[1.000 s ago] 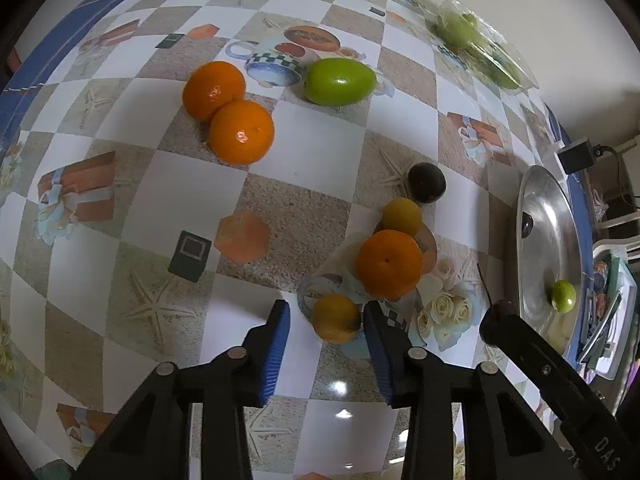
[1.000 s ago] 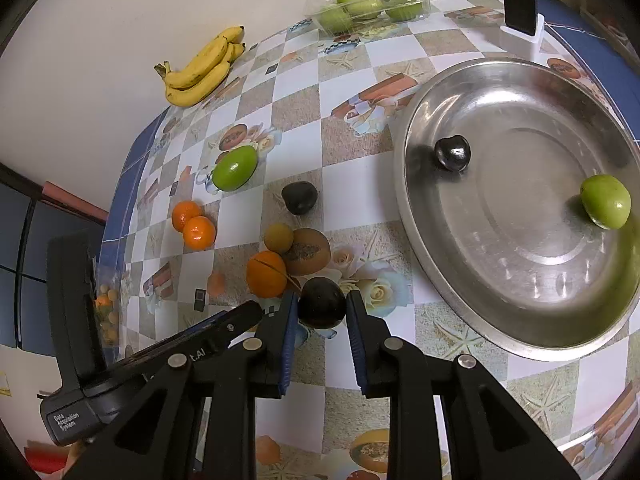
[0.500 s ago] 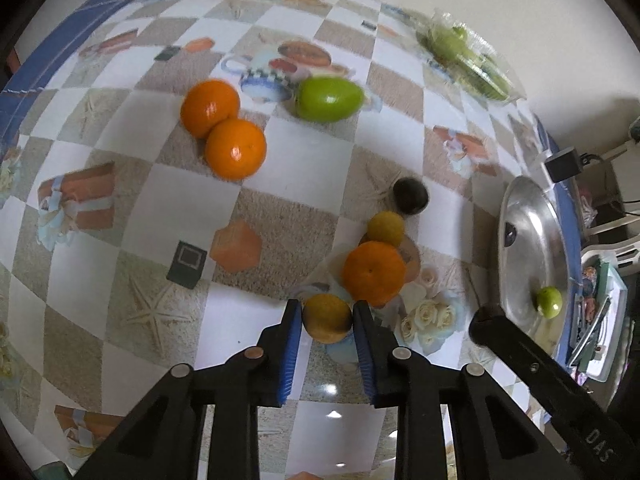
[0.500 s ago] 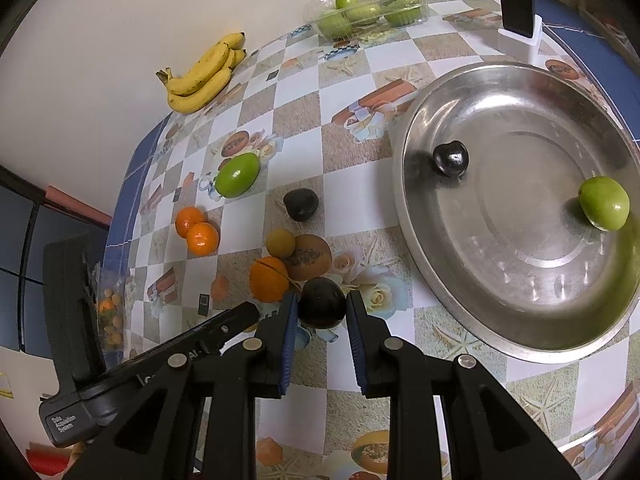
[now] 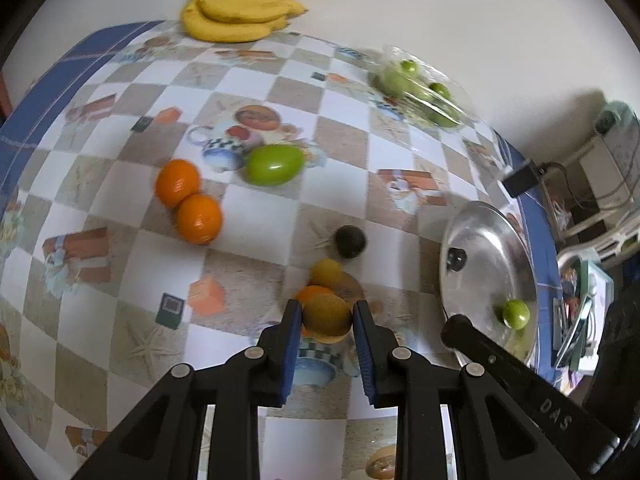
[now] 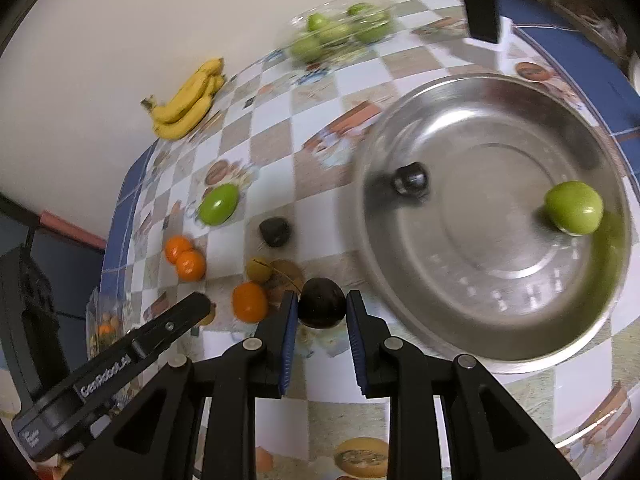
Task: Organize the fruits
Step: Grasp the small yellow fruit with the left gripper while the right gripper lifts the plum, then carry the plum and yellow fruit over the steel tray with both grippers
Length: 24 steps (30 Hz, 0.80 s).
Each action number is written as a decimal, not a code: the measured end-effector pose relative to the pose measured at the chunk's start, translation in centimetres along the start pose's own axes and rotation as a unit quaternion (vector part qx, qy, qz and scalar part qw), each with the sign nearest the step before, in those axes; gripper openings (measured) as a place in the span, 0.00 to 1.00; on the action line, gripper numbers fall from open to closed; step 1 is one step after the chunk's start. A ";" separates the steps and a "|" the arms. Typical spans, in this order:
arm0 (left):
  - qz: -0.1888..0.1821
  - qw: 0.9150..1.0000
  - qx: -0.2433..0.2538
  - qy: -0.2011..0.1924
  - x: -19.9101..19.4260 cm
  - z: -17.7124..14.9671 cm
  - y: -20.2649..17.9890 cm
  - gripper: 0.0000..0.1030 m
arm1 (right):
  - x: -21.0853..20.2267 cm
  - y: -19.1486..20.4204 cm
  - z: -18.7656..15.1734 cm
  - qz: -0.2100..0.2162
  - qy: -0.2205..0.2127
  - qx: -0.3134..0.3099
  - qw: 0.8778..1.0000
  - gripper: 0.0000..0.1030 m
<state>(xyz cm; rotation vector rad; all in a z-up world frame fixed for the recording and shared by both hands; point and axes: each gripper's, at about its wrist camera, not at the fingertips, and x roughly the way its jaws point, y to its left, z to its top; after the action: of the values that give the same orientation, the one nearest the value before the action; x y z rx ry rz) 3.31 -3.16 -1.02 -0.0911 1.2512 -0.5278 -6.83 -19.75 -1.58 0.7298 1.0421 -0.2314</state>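
Observation:
My left gripper [image 5: 326, 322] is shut on a small yellow-brown fruit [image 5: 326, 318], held just above the tablecloth, with an orange [image 5: 312, 294] partly hidden behind it. In the right wrist view my right gripper [image 6: 322, 308] is shut on a dark round fruit [image 6: 322, 307] beside the steel bowl [image 6: 492, 344]. The bowl holds a green apple [image 6: 575, 207] and a dark fruit [image 6: 411, 179]. On the table lie another dark fruit [image 5: 350, 241], a yellow fruit [image 5: 326, 272], two oranges [image 5: 188, 202] and a green mango [image 5: 275, 165].
A banana bunch [image 5: 236, 18] lies at the far edge by the wall. A clear pack of green fruit [image 5: 416, 88] sits at the back right. A black power adapter [image 6: 482, 12] stands behind the bowl. A bag of small fruit [image 6: 106, 322] hangs at the left table edge.
My left gripper closed on the yellow-brown fruit and lifted it off the cloth. My right gripper stayed shut on the dark fruit and shifted slightly toward the bowl.

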 end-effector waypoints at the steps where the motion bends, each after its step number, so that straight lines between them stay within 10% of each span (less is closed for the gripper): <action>1: -0.003 1.000 0.006 -0.001 -0.1 -0.1 -0.5 0.27 | -0.2 -0.4 0.1 -0.002 -0.003 0.005 1.000 0.25; 24: -0.047 0.986 0.157 -0.005 3.7 -1.5 -12.4 0.27 | -4.0 -10.5 1.2 -0.060 -0.055 0.124 0.989 0.25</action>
<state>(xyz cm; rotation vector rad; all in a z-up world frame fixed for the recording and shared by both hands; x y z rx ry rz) -1.35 -15.29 -0.43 0.1139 1.1446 -0.7997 -13.25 -29.01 -2.43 0.8679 0.9631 -0.5066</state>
